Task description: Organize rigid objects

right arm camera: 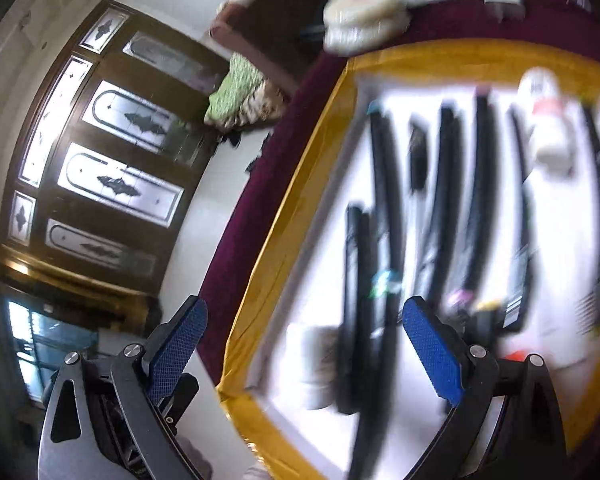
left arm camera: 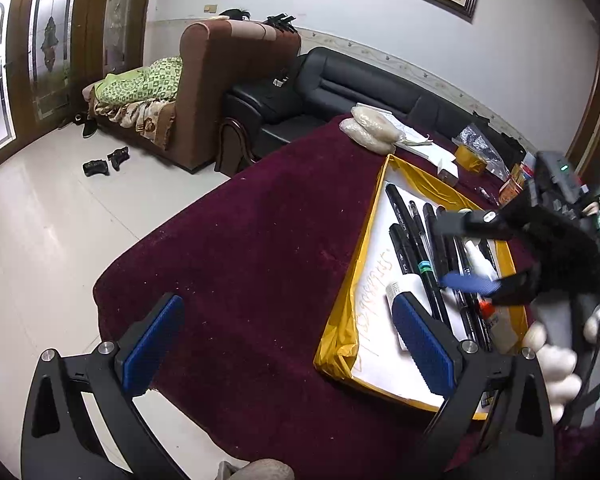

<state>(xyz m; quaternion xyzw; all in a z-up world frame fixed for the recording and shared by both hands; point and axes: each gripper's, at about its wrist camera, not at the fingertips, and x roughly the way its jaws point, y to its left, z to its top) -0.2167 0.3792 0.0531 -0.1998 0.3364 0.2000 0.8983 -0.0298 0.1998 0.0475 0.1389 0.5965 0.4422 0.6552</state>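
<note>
A shallow tray (left arm camera: 374,216) with yellow-taped edges and a white floor lies on the maroon cloth. In it lie several black pens and markers (left arm camera: 414,236), a white tube (left arm camera: 406,284) and a small glue bottle with an orange cap (left arm camera: 496,320). My left gripper (left arm camera: 288,340) is open over the cloth just left of the tray, nothing between its blue pads. My right gripper (left arm camera: 466,252) hangs over the pens, held by a white-gloved hand (left arm camera: 556,360). In the blurred right wrist view that gripper (right arm camera: 302,344) is open above the black pens (right arm camera: 384,208) and the tray (right arm camera: 284,240).
Bagged pale goods (left arm camera: 368,128), papers and small packets (left arm camera: 472,148) crowd the table's far end. A black sofa (left arm camera: 340,80) and a brown armchair (left arm camera: 228,80) stand beyond. White floor with shoes (left arm camera: 104,162) lies to the left of the table edge.
</note>
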